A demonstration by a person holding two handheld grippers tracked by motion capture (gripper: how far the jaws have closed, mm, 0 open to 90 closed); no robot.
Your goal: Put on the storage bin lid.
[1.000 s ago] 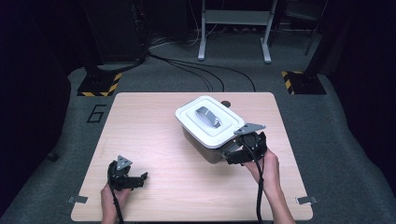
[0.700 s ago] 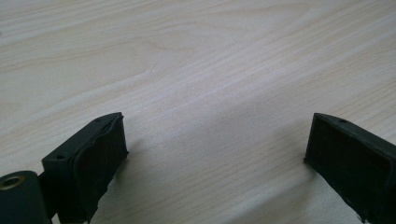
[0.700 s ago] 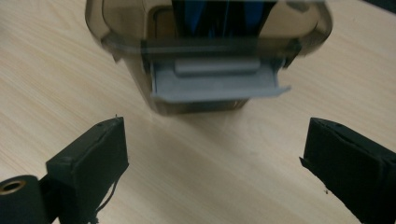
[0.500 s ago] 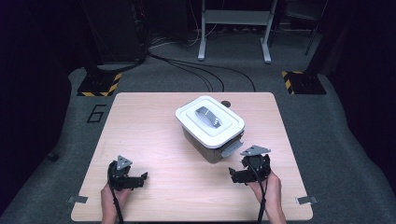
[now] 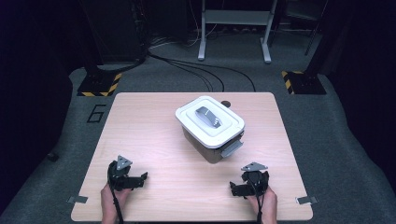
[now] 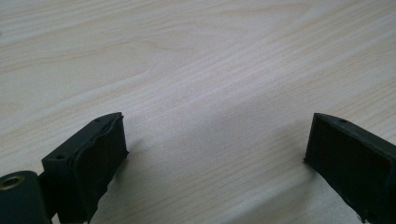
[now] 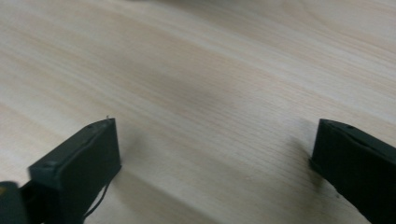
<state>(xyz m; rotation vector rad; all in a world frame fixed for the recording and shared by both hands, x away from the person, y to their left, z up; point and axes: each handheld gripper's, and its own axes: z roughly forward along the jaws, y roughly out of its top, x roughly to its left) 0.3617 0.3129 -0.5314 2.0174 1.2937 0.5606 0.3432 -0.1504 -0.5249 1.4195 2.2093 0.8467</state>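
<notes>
We rest our right gripper on the table at the lower right of the high view; its jaws have just been opening and now stand wide apart with nothing between them, only bare wood grain. Our left gripper sits at the lower left, jaws equally wide and empty. Up from both, just right of the frame's centre, stands the white lidded container, its lid on and a grey handle on top, well apart from either tool. We judge the work is at a pause; any next move would call for reaching up toward the container.
</notes>
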